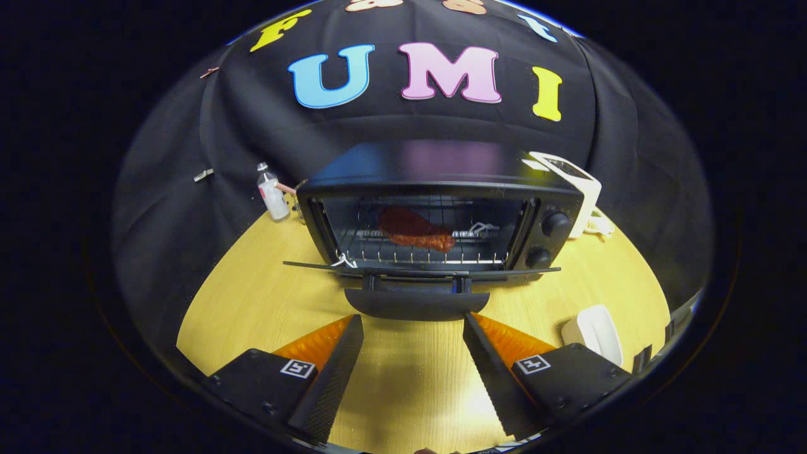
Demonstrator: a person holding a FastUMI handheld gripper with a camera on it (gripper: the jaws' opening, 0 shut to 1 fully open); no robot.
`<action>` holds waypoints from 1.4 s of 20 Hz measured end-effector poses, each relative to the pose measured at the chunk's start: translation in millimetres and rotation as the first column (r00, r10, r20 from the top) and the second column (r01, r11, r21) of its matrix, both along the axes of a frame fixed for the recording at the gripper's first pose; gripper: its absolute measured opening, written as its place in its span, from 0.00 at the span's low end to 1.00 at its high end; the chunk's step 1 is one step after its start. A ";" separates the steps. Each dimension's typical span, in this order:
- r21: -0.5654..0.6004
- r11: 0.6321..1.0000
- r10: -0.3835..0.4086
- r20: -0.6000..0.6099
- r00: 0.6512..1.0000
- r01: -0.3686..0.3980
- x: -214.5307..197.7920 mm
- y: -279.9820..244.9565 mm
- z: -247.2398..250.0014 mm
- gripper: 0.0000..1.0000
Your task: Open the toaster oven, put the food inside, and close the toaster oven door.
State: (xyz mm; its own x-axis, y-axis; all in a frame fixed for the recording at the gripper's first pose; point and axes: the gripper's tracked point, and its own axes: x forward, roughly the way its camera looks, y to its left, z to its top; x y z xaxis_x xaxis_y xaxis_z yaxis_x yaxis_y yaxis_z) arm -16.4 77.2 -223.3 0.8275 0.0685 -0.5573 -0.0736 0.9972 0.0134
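one toaster oven (441,208) stands on the wooden table (252,302), straight ahead of the gripper (413,331) and facing it. oven door (419,272) is dropped fully open, lying about level, its handle (416,304) pointing toward the gripper. handle sits just ahead of the fingertips, roughly centred on the gap between them; not touching either finger as far as can be seen.

food (413,230): a reddish-brown piece, shaped like a drumstick, lies on the wire rack (429,252) inside the oven, left of centre, thick end toward the back left. two round knobs (555,224) on the oven's right panel, one above the other.

gripper fingers are spread wide apart with nothing between them, only bare table below.

surroundings: small clear bottle (272,192) with a white label stands upright beside the oven's left rear corner, close to the black cloth wall (164,208). a white box-like appliance (577,183) stands behind the oven's right side, a white cord (599,226) bunched at its base. a white rounded object (596,334) lies on the table beside the right finger; kind cannot be told.
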 end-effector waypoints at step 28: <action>-0.021 0.999 -0.014 0.485 0.874 0.028 -39.3 -134.0 273.3 1.00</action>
